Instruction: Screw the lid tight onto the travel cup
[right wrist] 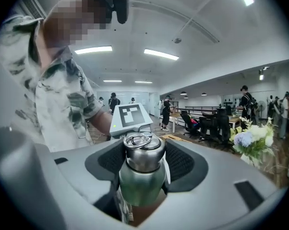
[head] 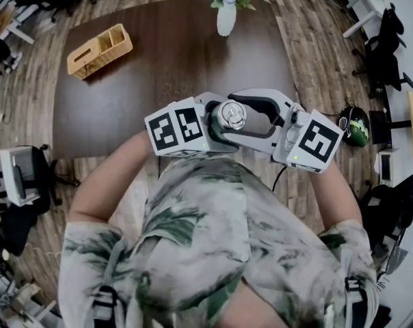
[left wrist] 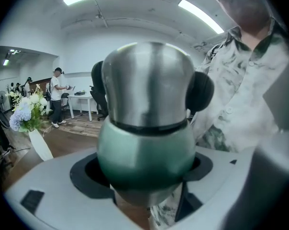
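The travel cup is held in the air close to the person's chest, between both grippers. Its green body (left wrist: 144, 157) fills the left gripper view, with the steel lid (left wrist: 147, 85) above it. My left gripper (head: 217, 130) comes in from the left and is shut on the green body. My right gripper (head: 234, 121) reaches in from the right. Its jaws stand round the steel lid (right wrist: 143, 152), which has a ring handle on top, and appear shut on it. The lid (head: 230, 113) shows from above in the head view. The cup's base is hidden.
A dark wooden table (head: 172, 67) lies in front and below, bearing a wooden box (head: 99, 50) at the far left and a white vase of flowers (head: 226, 16) at the far edge. Office chairs (head: 388, 53) and desks stand at the right.
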The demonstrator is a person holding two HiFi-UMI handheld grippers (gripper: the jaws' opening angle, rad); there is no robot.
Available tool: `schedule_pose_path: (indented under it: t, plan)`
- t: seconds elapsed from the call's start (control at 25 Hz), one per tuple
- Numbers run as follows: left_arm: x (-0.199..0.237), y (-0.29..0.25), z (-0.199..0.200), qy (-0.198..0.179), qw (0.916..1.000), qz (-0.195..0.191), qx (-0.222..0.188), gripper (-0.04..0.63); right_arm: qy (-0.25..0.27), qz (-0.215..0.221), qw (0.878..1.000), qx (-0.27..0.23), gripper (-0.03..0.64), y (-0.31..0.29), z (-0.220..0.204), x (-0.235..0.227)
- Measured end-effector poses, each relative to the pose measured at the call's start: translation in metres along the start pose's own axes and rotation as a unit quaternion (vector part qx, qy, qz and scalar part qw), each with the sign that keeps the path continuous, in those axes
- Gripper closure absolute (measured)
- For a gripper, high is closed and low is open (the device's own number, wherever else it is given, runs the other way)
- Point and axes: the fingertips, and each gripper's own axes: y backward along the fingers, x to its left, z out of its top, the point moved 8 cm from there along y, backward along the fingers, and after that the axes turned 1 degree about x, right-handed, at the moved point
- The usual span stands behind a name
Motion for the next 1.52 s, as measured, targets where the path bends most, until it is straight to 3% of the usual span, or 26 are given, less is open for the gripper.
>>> schedule_pose_path:
  t: [0.24,0.52,1.0,1.52]
  plan:
    - [-0.016,0.008,0.006,-0.044,0.9961,-0.075,-0.013,0.206,0.019,0.11,0.994,0.014,0.334,0.003,0.009,0.003]
    - [-0.024,0.007,0.01,-0.062,0.9921,-0.108,-0.014,0.206,0.033,0.163,0.986,0.021,0.339,-0.002,0.017,0.008]
    - [-0.011,0.008,0.005,-0.038,0.9974,-0.058,-0.017,0.206,0.016,0.085,0.996,0.005,0.345,-0.005,0.011,0.002]
    - [0.008,0.008,-0.006,0.011,0.9991,0.038,-0.014,0.206,-0.007,-0.029,1.0,-0.004,0.353,-0.01,-0.002,-0.004]
